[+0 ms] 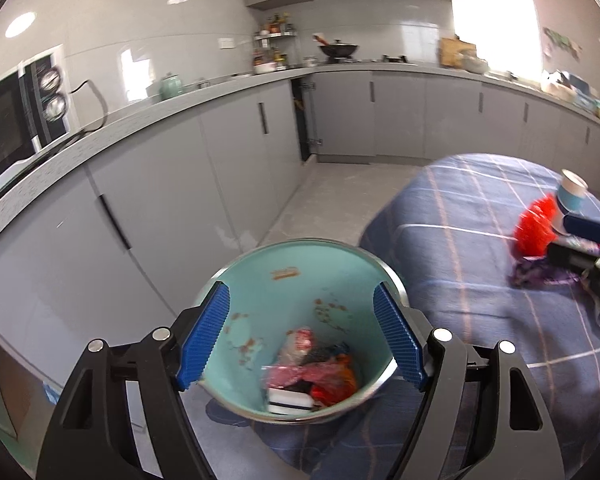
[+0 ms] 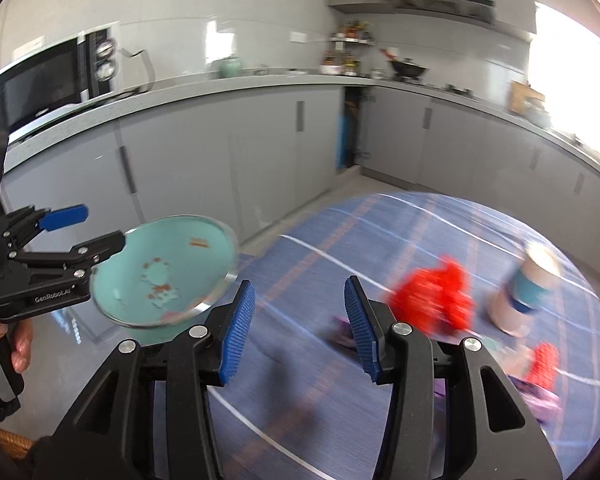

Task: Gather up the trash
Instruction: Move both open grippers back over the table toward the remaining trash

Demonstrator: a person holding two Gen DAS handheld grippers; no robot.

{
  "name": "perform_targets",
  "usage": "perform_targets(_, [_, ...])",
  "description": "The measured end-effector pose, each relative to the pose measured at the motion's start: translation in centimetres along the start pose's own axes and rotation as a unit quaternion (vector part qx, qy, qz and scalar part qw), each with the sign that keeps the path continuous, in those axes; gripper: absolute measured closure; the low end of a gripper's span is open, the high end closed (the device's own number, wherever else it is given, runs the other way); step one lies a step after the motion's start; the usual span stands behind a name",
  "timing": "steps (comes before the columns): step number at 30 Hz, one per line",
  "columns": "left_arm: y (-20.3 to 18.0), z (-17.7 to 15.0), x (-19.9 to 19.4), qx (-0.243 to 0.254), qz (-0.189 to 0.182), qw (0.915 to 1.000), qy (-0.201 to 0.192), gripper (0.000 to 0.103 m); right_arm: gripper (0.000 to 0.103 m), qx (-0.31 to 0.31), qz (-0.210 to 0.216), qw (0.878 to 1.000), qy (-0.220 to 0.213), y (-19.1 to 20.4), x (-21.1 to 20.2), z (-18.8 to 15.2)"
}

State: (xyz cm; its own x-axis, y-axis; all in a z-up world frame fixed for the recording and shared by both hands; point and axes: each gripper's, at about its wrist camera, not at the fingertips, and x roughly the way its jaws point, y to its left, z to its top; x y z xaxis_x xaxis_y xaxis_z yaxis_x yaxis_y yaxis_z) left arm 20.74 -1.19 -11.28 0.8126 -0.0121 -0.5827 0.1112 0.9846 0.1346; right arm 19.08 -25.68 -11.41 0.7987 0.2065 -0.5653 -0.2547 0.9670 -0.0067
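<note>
Left gripper (image 1: 302, 336) nearest the lens: blue ribbed pads spread wide, nothing between them, poised over the mouth of the trash bin (image 1: 260, 276). Bin is round, pale teal inside with a bright metal rim; inner wall marked with brownish spots and a small orange label. At its bottom lies a heap of trash (image 1: 312, 376): crumpled clear and pink wrappers, a red-orange scrap, something dark, and a flat white-and-black piece at the near edge. Bin stands at the edge of a round table covered by a blue plaid cloth (image 1: 468, 216). Right gripper (image 2: 300, 320): pads apart with a moderate gap, empty, held over the cloth; view blurred. Beyond it on the cloth, uncollected: a red crumpled wrapper (image 2: 432, 300), a purple wrapper (image 2: 342, 332) partly behind the right pad, another small red piece (image 2: 544, 364) near the edge. Further right, a paper cup (image 2: 524, 292) with a blue band, tilted; contents cannot be made out. A hand (image 2: 20, 344) grips the left tool's handle at the picture's left edge. Behind all: grey cabinets (image 1: 172, 184) under a long counter, microwave (image 1: 12, 124) at left, a pale green jar (image 1: 172, 86), a spice rack (image 1: 274, 46) in the corner, a dark wok (image 1: 338, 50) on the stove.
</note>
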Motion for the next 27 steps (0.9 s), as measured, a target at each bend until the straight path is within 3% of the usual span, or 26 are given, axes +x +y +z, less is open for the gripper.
perform_targets(13, [-10.3,1.6,0.4,0.075,-0.07,0.9947,-0.011,0.029,0.046,0.096,-0.134,0.986,-0.001,-10.5,-7.1,-6.2])
perform_targets(21, [-16.9,2.0,0.8,0.139,-0.108,0.9841,-0.024,0.029,0.042,0.117,-0.163,0.98,0.001,-13.1,-8.7,-8.3])
perform_targets(27, [-19.7,2.2,0.9,0.174,-0.126,0.9762,-0.033,0.029,0.04,0.13,-0.181,0.975,0.011,-14.4,-9.1,-9.7])
